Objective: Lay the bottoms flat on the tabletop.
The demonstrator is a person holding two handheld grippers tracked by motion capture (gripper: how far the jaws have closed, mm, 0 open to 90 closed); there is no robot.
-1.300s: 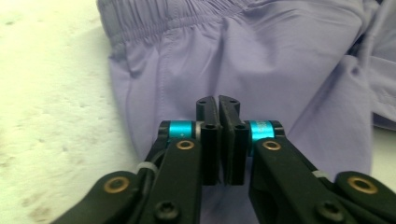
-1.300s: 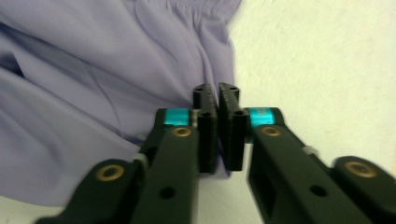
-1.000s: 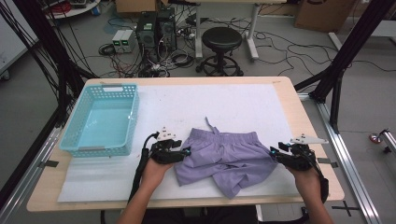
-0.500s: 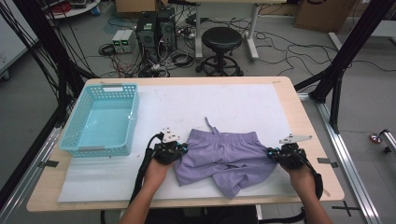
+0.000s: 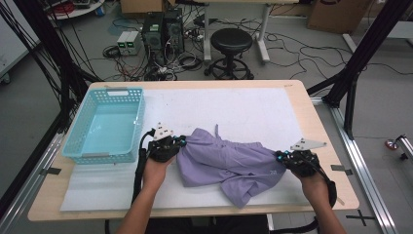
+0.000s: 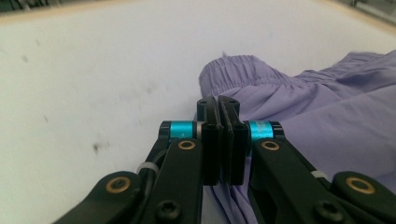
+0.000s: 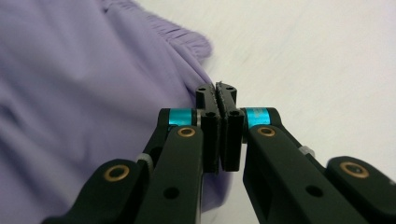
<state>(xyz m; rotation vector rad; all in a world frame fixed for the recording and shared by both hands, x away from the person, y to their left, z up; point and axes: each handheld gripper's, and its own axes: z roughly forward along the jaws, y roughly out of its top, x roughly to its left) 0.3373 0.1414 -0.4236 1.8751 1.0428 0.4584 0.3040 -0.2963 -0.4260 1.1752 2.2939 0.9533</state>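
Purple shorts (image 5: 229,163) on white mat (image 5: 243,107) right of blue basket (image 5: 104,124), now pinched at opposite waistband corners by left gripper (image 6: 218,105) and right gripper (image 7: 217,93), both just closed from half-open onto cloth; apparently ready for lifting and spreading.

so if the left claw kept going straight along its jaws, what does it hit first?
The purple shorts: the left claw is already shut on their edge, and the gathered waistband lies just ahead. Past that is bare white table mat. Depth beyond the waistband is hard to judge.
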